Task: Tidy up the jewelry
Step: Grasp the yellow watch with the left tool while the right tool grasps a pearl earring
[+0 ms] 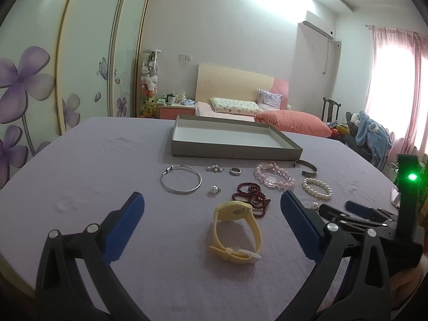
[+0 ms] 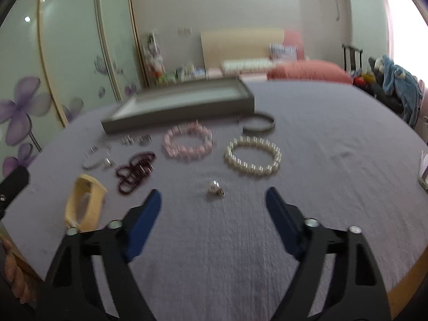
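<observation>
On lilac cloth (image 1: pixel 112 165), rubbery yellow watch (image 1: pixel 236 231) — looped

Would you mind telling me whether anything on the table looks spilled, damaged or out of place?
Nothing stands out. The tray sits flat with nothing in it, and the jewelry lies loose on the cloth before it; the yellow watch merely rests on its side. Both grippers are open.

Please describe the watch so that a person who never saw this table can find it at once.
Start from the grey tray at the far side of the table. The jewelry lies in front of it; the watch lies nearest, between the left gripper fingers. Only it is pale yellow, with a wide strap.
</observation>
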A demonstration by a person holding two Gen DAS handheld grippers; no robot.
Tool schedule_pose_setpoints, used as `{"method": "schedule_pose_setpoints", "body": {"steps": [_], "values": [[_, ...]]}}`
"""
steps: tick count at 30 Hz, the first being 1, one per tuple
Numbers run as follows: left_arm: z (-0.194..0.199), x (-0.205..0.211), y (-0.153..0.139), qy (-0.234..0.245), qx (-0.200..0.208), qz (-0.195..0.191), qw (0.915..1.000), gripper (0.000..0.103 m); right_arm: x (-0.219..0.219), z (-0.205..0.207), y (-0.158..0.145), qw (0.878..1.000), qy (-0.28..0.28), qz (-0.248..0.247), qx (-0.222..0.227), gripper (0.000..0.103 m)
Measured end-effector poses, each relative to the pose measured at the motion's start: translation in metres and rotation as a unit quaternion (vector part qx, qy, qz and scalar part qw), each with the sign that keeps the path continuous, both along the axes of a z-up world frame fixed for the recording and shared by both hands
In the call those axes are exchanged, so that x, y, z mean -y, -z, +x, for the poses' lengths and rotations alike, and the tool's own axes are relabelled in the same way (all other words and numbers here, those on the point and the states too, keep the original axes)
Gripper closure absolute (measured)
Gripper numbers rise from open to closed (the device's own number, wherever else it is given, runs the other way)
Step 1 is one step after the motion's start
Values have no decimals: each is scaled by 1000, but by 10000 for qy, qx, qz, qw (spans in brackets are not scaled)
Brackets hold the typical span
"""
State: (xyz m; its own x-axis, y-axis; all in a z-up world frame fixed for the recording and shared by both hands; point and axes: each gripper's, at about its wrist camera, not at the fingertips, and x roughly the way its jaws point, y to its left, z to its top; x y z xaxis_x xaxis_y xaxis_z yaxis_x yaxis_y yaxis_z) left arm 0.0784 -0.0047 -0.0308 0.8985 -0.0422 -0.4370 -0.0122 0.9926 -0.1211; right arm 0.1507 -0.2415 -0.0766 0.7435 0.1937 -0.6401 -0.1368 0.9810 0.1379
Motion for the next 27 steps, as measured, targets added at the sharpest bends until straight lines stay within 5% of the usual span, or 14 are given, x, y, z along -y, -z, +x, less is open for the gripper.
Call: {"method": "schedule_pose_setpoints", "body": {"steps": [3,13,27], "values": [[7,0,2,30,-102,-35,9999,4,-4,13,8,9991,-16,-26,-429,46],[24,-6,13,58,-397,-142,9991,4,-15,23,5,9975,85,-439,-546,85],[49,23,28,410,-1048,58,9936,4,30,30,5,9962,563,-402,-522,88]]}}
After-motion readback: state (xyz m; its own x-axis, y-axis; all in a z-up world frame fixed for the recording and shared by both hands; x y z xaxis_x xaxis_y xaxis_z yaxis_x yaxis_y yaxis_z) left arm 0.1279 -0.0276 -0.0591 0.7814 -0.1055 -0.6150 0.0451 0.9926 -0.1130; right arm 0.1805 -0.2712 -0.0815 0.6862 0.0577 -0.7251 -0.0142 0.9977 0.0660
